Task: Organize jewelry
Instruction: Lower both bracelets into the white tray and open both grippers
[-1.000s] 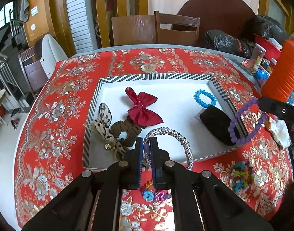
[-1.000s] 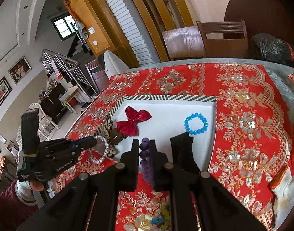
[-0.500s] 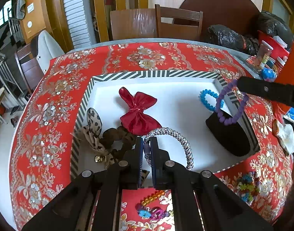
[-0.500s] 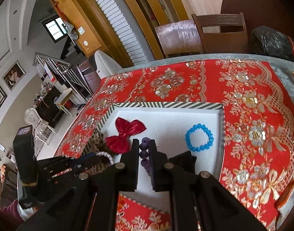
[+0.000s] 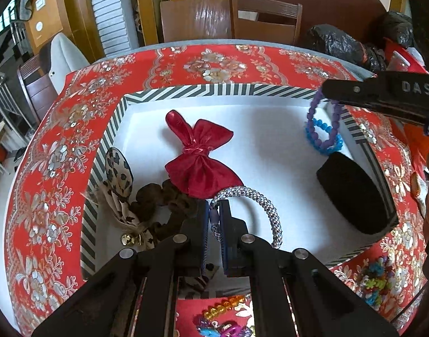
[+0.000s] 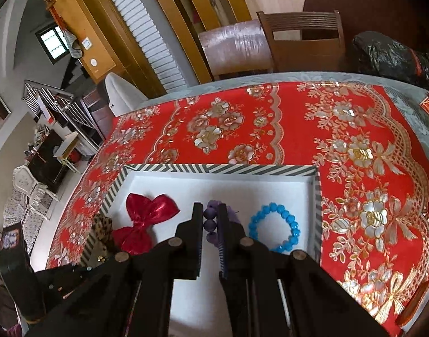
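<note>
- holding a silver beaded bracelet [image 5: 259, 205] tight in my left gripper [image 5: 213, 219], low over the striped tray [image 5: 214, 89], near the red bow [image 5: 200, 163].
- my right gripper [image 6: 210, 219] is pinching a purple bead bracelet [image 5: 324, 129] above the blue bead bracelet [image 6: 275, 230].
- i think i should go down slowly and let go on bare white floor.

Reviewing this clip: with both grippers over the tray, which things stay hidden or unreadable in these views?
- Silver bracelet: left wrist view, its clamped part hidden by the left gripper.
- Purple bracelet: right wrist view, most of the loop hidden behind the right gripper.
- Colourful pieces on the cloth: left wrist view, too small and blurred to identify.
- Black object in the tray: too dark to identify.
</note>
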Motion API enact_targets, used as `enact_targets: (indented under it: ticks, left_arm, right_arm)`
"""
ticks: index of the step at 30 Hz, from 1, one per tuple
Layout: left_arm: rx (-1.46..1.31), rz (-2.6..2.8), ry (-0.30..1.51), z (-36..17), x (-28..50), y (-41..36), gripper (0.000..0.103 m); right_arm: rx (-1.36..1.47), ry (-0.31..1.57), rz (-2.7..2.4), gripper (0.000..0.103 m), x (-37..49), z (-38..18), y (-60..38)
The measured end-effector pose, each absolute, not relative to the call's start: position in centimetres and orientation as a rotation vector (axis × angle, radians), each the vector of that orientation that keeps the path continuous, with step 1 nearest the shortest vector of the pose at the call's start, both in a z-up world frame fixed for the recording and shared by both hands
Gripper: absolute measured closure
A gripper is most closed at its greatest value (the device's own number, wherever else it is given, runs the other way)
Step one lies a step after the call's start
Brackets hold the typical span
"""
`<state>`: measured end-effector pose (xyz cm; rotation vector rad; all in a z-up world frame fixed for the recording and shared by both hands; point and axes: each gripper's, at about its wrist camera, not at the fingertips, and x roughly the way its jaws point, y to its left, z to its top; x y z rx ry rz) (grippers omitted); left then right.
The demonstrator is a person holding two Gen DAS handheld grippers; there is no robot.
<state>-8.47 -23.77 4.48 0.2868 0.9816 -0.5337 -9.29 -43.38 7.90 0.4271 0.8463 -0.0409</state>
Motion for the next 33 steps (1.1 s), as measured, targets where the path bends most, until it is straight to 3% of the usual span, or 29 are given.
enact_targets:
  ticks: [14, 16, 18, 22, 29, 33]
  left_arm:
    - [0.243, -0.494, 1.035, 3.1, -6.9, -23.0, 0.103]
    - [0.238, -0.493, 1.040, 3.0, -6.9, -22.9, 0.103]
    - [0.225, -0.502, 1.045, 3.0, -6.9, -22.8, 0.099]
    - [0.189, -0.529, 1.037, 3.8, -7.5, -22.5, 0.086]
    - [0.209, -0.536, 0.938, 6.7, -9.9, -22.2, 0.085]
    - [0.220, -0.522, 0.897, 7.8, -11.2, -21.7, 0.085]
  right_arm:
    - [0.387, 0.947, 0.013, 0.093, -4.3, 3.6, -38.8]
    - [0.411, 0.964, 0.012, 0.088, -4.4, 3.5, -39.1]
    - [0.429, 0.964, 0.015, 0.077, -5.1, 3.6, -39.6]
    - [0.414, 0.955, 0.015, 0.076, -7.4, 4.8, -40.2]
    - [0.361, 0.879, -0.072, 0.055, -13.8, 7.5, -40.8]
    - [0.339, 0.857, -0.125, 0.053, -17.1, 8.1, -40.7]
